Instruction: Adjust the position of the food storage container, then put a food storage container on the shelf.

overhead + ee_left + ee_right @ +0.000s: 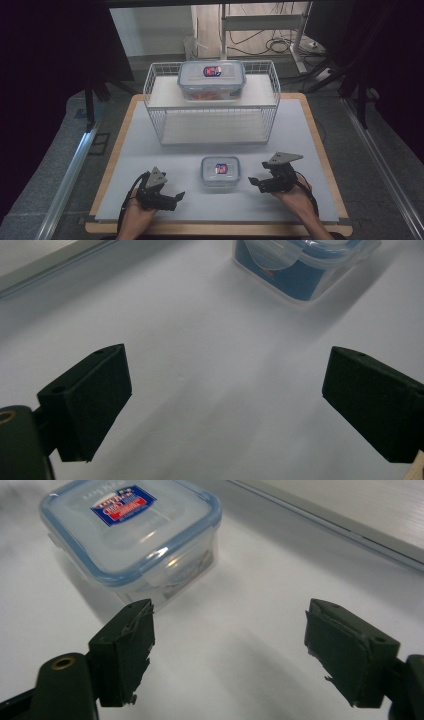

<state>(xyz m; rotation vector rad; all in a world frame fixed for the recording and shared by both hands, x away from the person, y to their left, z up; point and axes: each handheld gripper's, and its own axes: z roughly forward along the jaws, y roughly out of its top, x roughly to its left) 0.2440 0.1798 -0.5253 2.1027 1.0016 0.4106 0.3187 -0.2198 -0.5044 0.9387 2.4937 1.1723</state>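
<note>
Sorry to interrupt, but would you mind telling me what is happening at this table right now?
A person sits at the table with a two-jaw gripper in each hand. The small lidded container stands between them near the front edge. The left gripper and the right gripper both point towards it with jaws open and nothing between them; neither touches it. Farther back, a larger lidded container rests on top of a white wire rack.

Glossy clear plastic small container [131, 535], matt white table [150, 150], wire rack [212, 102]
</note>
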